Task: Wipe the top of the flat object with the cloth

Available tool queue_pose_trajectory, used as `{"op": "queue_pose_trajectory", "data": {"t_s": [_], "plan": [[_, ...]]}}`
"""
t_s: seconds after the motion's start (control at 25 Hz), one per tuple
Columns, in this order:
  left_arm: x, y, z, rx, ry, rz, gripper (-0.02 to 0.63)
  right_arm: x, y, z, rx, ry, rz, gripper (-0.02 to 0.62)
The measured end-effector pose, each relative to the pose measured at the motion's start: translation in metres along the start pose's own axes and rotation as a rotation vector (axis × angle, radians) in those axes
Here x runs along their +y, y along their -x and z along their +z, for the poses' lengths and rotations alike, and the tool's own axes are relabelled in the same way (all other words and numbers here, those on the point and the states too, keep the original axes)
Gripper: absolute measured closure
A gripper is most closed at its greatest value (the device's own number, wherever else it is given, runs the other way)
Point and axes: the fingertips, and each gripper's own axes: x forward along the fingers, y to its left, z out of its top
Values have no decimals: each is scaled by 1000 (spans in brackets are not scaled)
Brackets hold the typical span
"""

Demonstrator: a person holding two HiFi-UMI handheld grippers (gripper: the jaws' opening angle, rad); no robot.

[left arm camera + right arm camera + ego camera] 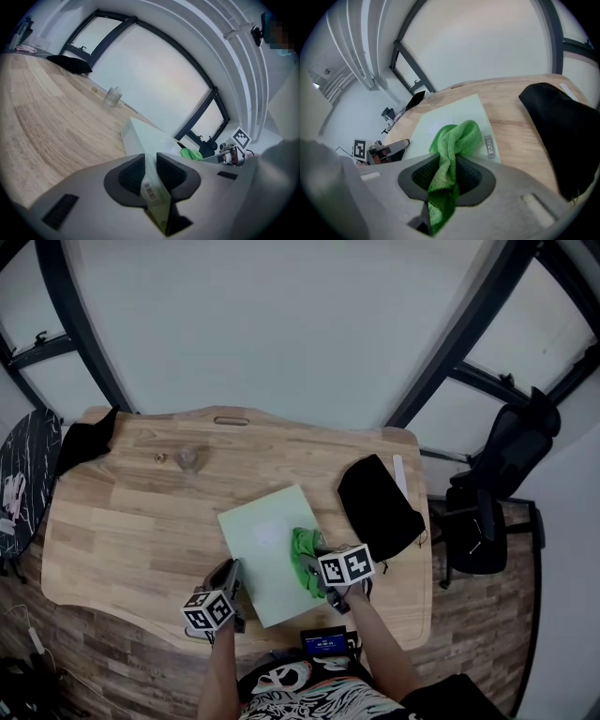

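A pale green flat board lies on the wooden table. My left gripper is shut on the board's near left edge; in the left gripper view the board runs between the jaws, and a barcode label shows there. My right gripper is shut on a bright green cloth, whose bunched end rests on the board's right side. In the right gripper view the cloth hangs from the jaws onto the board.
A black pouch lies on the table right of the board. A black cloth sits at the far left corner, and a small clear jar stands behind the board. An office chair stands off the table's right edge.
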Motion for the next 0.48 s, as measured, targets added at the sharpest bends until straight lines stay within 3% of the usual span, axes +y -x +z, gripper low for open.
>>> {"op": "queue_pose_trajectory", "data": {"t_s": [0.48], "plan": [[-1, 1, 0, 10, 3, -4, 529, -6, -8, 25, 0, 17, 2, 506]]}}
